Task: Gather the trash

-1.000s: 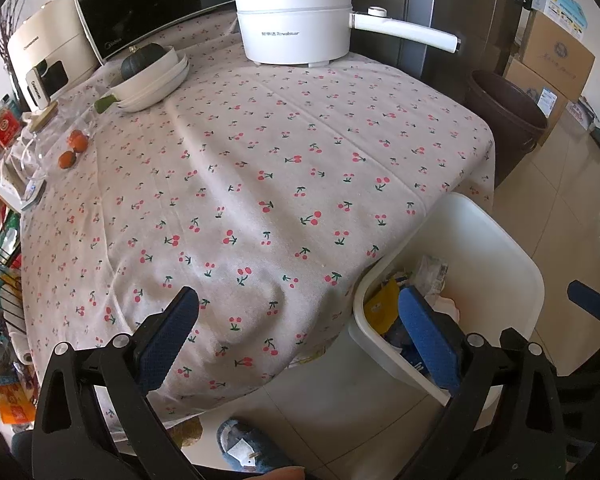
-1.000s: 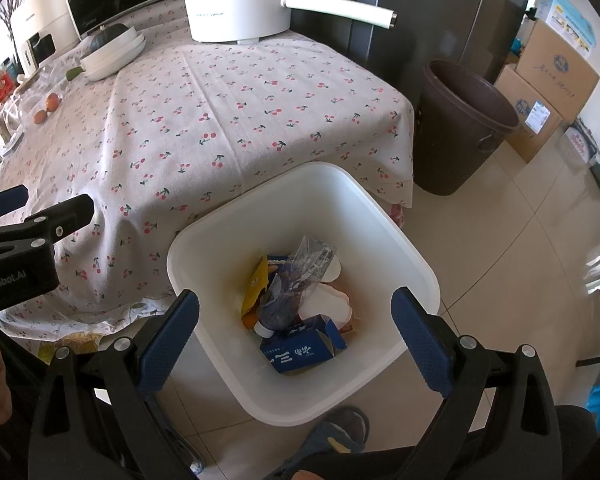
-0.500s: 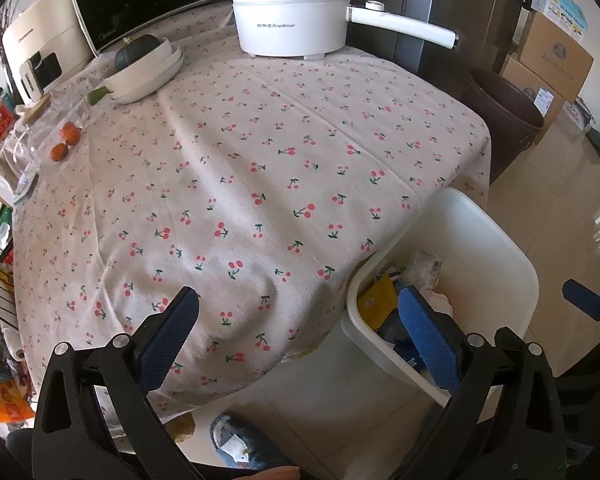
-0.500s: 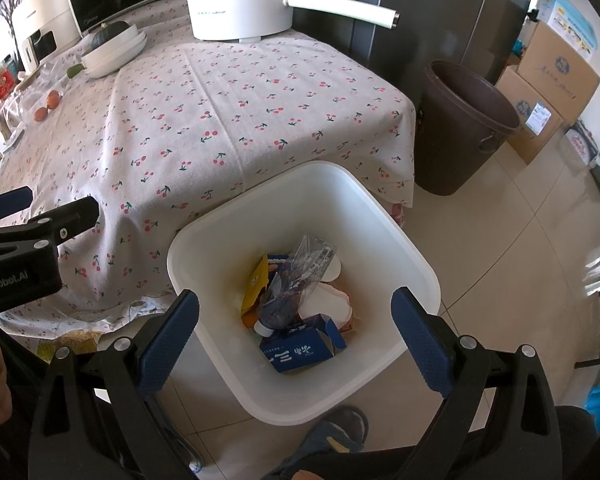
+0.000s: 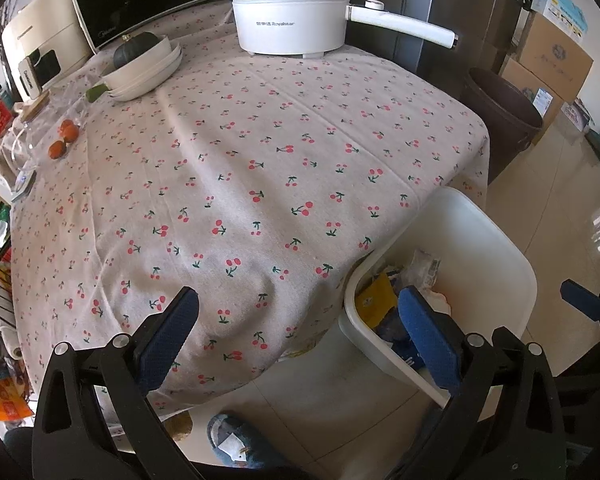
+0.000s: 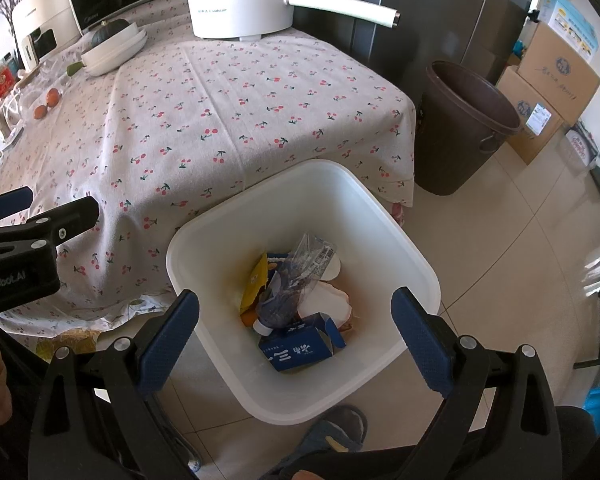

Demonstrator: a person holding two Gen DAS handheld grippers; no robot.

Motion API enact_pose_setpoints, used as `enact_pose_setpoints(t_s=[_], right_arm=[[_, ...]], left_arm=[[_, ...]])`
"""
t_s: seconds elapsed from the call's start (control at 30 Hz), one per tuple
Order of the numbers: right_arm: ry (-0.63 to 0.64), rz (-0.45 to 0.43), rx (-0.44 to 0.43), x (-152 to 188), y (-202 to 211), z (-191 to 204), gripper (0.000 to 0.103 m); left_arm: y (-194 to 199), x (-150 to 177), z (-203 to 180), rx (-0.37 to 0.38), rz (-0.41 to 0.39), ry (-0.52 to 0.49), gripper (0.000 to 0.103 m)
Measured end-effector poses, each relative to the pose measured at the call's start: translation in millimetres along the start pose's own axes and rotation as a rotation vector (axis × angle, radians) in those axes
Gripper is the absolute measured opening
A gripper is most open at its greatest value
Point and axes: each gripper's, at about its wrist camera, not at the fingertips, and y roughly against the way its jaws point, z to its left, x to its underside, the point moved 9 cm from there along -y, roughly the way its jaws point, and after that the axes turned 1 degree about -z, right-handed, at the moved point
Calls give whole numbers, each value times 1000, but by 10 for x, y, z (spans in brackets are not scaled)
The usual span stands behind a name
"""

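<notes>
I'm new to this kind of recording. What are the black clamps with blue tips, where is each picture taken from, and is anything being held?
There is no robot here. A person holds two hand-held clamps, each with a camera looking out along its two blue-padded fingers.

The left camera view shows the left gripper above the edge of a table with a cherry-print tablecloth. On the table stand a white electric pot, stacked white bowls with a dark squash in the top one, and two small oranges.

The right camera view shows the right gripper above a white bin standing on the floor beside the table. Inside it lies trash: a blue carton, a clear plastic bag and a yellow wrapper. A brown bucket stands further back.

Both grippers are open and hold nothing.
</notes>
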Motion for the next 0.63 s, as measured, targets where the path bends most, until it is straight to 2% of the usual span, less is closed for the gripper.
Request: enact_pose_setpoints(t_s=[0.63], right_arm=[[10,2,-2,12,-14,-10,94]], left_arm=[[-17,3,16,-3,7,0,96]])
